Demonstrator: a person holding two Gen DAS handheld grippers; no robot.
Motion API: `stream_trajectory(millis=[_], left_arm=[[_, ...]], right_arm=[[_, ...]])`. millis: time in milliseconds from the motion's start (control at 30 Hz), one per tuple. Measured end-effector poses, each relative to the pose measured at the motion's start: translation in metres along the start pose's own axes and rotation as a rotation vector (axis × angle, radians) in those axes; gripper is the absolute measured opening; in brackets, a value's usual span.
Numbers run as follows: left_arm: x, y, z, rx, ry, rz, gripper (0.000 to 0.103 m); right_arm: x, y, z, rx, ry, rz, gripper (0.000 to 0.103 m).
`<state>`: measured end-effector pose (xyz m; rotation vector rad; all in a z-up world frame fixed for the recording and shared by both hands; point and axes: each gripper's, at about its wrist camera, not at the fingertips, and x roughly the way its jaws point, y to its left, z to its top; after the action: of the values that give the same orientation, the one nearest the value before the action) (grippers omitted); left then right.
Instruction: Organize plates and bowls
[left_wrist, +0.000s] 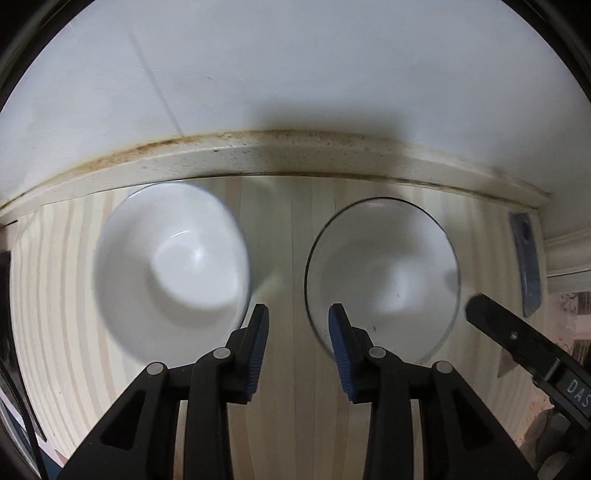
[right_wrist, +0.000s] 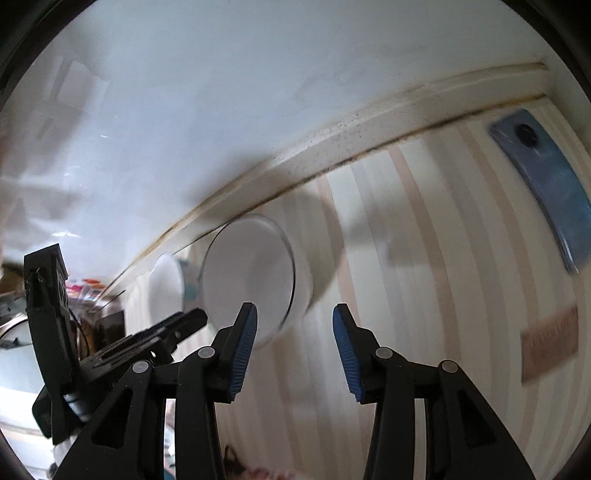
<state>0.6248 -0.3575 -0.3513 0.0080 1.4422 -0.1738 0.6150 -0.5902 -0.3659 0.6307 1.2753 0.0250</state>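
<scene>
Two white bowls sit side by side on a striped wooden mat. In the left wrist view the left bowl (left_wrist: 173, 269) and the dark-rimmed right bowl (left_wrist: 384, 273) lie just ahead of my left gripper (left_wrist: 299, 314), which is open and empty over the gap between them. The right gripper's tip (left_wrist: 480, 310) shows at the right bowl's right edge. In the right wrist view my right gripper (right_wrist: 295, 314) is open and empty; the dark-rimmed bowl (right_wrist: 247, 280) lies ahead-left, the other bowl (right_wrist: 166, 288) behind it, and the left gripper (right_wrist: 159, 336) is at lower left.
The mat (left_wrist: 291, 229) ends at a cream ledge (left_wrist: 280, 155) below a white wall. A blue phone-like slab (right_wrist: 543, 181) lies on the mat's far right, also in the left wrist view (left_wrist: 526, 258). A brown label (right_wrist: 550, 343) sits on the mat. Clutter is at far left (right_wrist: 88, 291).
</scene>
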Motion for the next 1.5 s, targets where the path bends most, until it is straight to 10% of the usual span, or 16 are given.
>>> stream_trajectory(millis=[133,267,800,1500], left_arm=[[0.011,-0.017,0.008,0.057,-0.014,0.025,0.030],[0.015,-0.032,0.011,0.124,-0.056,0.079,0.021],[-0.039,-0.028,-0.020,0.145,-0.114,0.014,0.015],[-0.100,-0.007,-0.185,0.212,0.017,-0.133,0.015]], right_arm=[[0.029,-0.006,0.015,0.017,0.037,0.009,0.045],[0.046,-0.001,0.019,-0.006,0.045,-0.005,0.017],[0.023,0.010,-0.010,-0.059,0.028,-0.062,0.016],[-0.095,0.004,-0.187,-0.068,0.075,-0.011,0.016]])
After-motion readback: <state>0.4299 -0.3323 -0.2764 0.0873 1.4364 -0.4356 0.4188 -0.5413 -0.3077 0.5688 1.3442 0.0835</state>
